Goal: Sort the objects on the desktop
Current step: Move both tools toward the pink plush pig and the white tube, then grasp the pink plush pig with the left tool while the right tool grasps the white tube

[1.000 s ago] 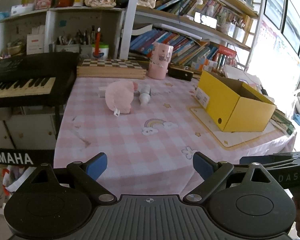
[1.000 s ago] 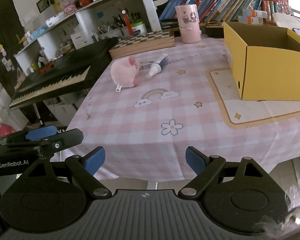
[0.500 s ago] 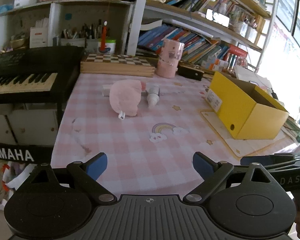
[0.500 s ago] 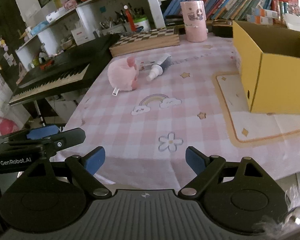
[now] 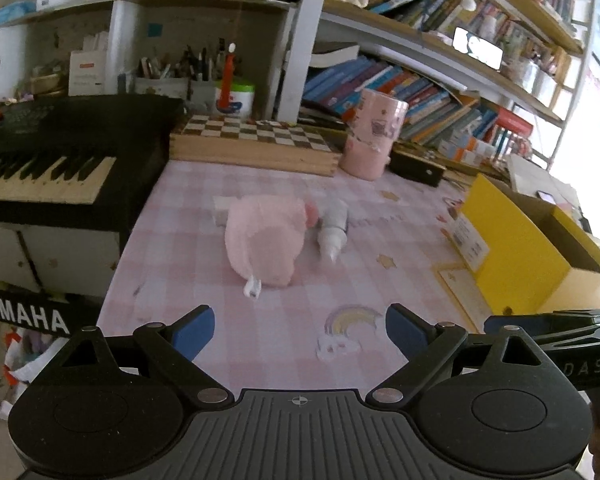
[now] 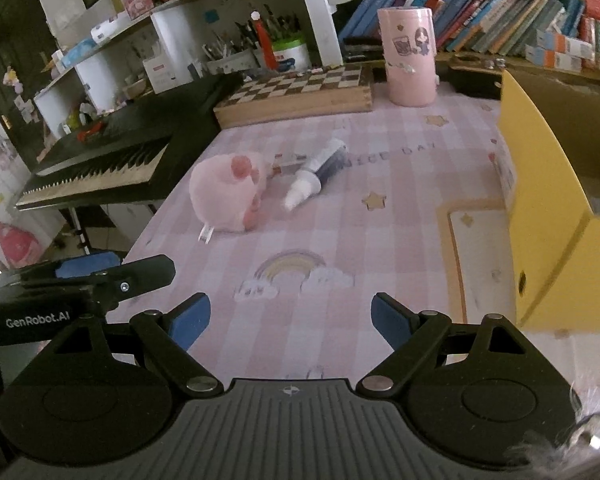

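A pink plush toy [image 5: 266,242] lies on the pink checked tablecloth [image 5: 260,344], with a white-capped tube [image 5: 333,229] beside it on the right and a small white box [image 5: 221,211] behind it. The same plush [image 6: 228,192] and tube [image 6: 320,170] show in the right wrist view. An open yellow box [image 5: 516,248] stands at the right; it also shows in the right wrist view [image 6: 548,208]. My left gripper [image 5: 300,330] is open and empty, short of the plush. My right gripper [image 6: 290,320] is open and empty over the rainbow print.
A wooden chessboard box [image 5: 252,144] and a pink cylinder container [image 5: 370,140] stand at the table's back. A black Yamaha keyboard [image 5: 56,160] borders the left edge. Bookshelves fill the background. The left gripper's body [image 6: 80,280] shows at the left of the right wrist view.
Both grippers have moved forward over the table toward the plush toy and tube, which now look larger. Both stayed open.
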### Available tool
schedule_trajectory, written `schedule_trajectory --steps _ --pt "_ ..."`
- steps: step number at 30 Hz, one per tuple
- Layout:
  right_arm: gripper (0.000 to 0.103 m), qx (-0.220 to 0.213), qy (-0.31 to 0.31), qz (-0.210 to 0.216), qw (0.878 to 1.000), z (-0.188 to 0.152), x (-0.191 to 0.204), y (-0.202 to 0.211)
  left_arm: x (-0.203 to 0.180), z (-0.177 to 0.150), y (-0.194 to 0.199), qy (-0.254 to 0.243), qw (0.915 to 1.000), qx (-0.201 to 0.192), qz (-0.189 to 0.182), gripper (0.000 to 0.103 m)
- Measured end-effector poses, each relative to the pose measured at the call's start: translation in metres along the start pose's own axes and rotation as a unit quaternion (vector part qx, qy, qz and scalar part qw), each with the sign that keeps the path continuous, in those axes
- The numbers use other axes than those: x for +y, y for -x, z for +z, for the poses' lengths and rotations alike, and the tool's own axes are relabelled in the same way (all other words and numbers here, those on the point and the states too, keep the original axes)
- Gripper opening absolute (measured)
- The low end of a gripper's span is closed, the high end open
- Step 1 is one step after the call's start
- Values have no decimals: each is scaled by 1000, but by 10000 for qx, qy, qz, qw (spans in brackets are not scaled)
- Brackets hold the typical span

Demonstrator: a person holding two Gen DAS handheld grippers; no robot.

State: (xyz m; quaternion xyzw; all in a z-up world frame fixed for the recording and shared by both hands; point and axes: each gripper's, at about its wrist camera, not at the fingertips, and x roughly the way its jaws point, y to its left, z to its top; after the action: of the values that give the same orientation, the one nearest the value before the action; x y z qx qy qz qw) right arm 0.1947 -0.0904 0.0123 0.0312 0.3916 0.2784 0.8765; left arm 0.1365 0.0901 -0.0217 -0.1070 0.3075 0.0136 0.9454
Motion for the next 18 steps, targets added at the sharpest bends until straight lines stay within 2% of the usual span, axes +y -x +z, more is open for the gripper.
schedule_trajectory --steps 8,18 --pt "87 14 55 188 9998 36 -13 -32 0 24 -33 70 9993 -93 368 95" --pt "87 -66 159 57 9998 66 -34 -61 -1 48 -79 28 9978 48 654 95"
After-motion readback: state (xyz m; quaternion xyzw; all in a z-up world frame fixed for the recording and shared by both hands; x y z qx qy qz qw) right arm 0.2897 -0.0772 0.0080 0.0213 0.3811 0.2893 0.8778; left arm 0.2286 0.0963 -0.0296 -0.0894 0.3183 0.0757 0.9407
